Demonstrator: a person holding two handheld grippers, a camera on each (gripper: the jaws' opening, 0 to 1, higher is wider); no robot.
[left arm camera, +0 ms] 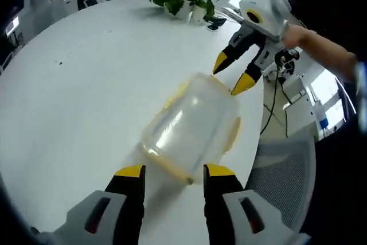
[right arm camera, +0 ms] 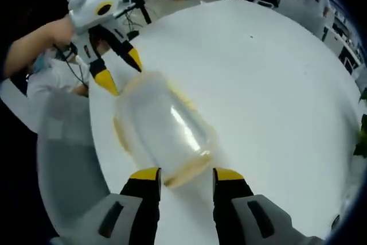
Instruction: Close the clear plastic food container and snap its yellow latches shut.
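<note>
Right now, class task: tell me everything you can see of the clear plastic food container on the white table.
The clear plastic food container is a blurred, rounded rectangular box of see-through plastic with yellow trim and yellow latches along its edges. It sits on the white table near the table's edge, between the two tongs: the left tongs open at one short end, the right tongs open at the far end. Whether either touches it, or whether the latches are snapped, cannot be told.

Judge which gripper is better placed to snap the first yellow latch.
Roughly even, slight lean left: the left gripper has open jaws straddling the container end; the right gripper is open at the opposite end.
</note>
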